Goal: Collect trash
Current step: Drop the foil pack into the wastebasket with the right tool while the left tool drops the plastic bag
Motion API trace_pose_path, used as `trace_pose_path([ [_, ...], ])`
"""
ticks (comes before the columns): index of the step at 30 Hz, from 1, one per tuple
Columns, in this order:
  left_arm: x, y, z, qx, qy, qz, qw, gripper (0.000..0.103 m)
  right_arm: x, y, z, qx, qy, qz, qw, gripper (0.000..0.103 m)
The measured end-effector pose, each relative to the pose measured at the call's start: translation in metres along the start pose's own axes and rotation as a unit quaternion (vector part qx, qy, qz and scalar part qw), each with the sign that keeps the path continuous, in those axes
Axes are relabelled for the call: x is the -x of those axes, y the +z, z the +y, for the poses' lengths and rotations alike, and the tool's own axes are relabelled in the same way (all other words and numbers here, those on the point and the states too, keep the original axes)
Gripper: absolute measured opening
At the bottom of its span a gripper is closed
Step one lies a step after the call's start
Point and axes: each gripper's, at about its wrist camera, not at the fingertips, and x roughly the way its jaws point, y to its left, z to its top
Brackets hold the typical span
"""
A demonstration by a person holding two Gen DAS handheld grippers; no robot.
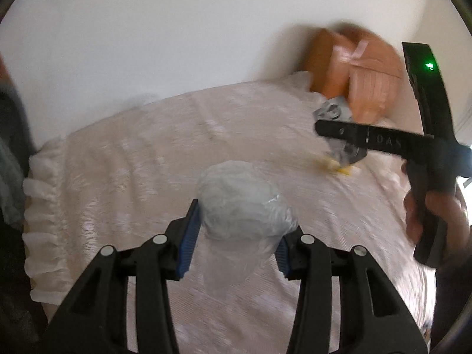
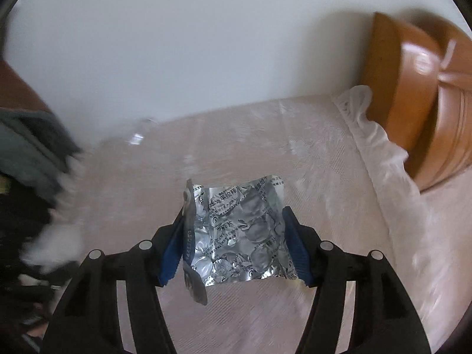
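The left gripper (image 1: 236, 236) is closed on a crumpled clear plastic bag (image 1: 240, 206), its blue pads (image 1: 188, 236) pressing the wad from both sides above a bed (image 1: 118, 177) covered in a pale pink textured sheet. The right gripper (image 2: 236, 242) has a flattened foil blister pack (image 2: 239, 227) between its pads (image 2: 172, 247); the left pad folds one edge of the foil upward, the right pad meets the opposite edge, so the pack looks pinched across its width and lifted clear of the sheet. In the left view the right gripper (image 1: 342, 138) shows far right, the foil dangling under its fingers, a hand (image 1: 427, 215) wrapped round the handle. Something small and yellow (image 1: 342, 169) sits near it on the sheet, blurred. A wooden headboard (image 2: 419, 103) stands at the far right against a white wall (image 2: 206, 44). The risk, judging by the grip: thin foil held only by its edges could buckle and slip out, and the springy bag could work loose if the hands swing quickly.
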Motion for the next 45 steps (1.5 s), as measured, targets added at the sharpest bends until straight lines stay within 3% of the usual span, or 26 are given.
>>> trace_pose_path([
  [3, 0.014, -0.012, -0.030, -0.030, -0.040, 0.004, 0.9987, 0.044, 0.033, -0.033, 0.004, -0.028, 0.001, -0.015, 0.999, 0.063],
  [4, 0.018, -0.016, -0.040, -0.040, -0.053, 0.007, 0.9978, 0.044, 0.054, -0.061, 0.002, -0.044, -0.015, -0.021, 0.999, 0.063],
  [9, 0.032, -0.051, -0.102, -0.119, -0.113, 0.030, 0.9860, 0.044, 0.110, -0.132, -0.004, -0.103, -0.093, -0.041, 0.989, 0.063],
  [16, 0.044, -0.090, -0.173, -0.220, -0.175, 0.060, 0.9578, 0.044, 0.172, -0.218, -0.033, -0.222, -0.160, -0.051, 0.961, 0.063],
  [20, 0.053, -0.105, -0.201, -0.266, -0.200, 0.063, 0.9409, 0.044, 0.199, -0.254, -0.047, -0.252, -0.181, -0.062, 0.949, 0.063],
  [28, 0.060, -0.126, -0.241, -0.319, -0.229, 0.077, 0.9163, 0.044, 0.234, -0.307, -0.061, -0.305, -0.216, -0.084, 0.924, 0.064],
  [34, 0.062, -0.148, -0.274, -0.359, -0.249, 0.090, 0.8950, 0.044, 0.240, -0.375, -0.096, -0.389, -0.266, -0.053, 0.881, 0.065],
  [37, 0.060, -0.159, -0.290, -0.381, -0.255, 0.100, 0.8828, 0.044, 0.222, -0.427, -0.126, -0.443, -0.291, -0.010, 0.848, 0.065],
  [42, 0.063, -0.172, -0.307, -0.409, -0.257, 0.106, 0.8694, 0.044, 0.208, -0.472, -0.150, -0.488, -0.287, 0.012, 0.824, 0.065],
  [45, 0.064, -0.178, -0.313, -0.417, -0.256, 0.108, 0.8656, 0.044, 0.201, -0.491, -0.159, -0.500, -0.277, 0.023, 0.820, 0.070],
])
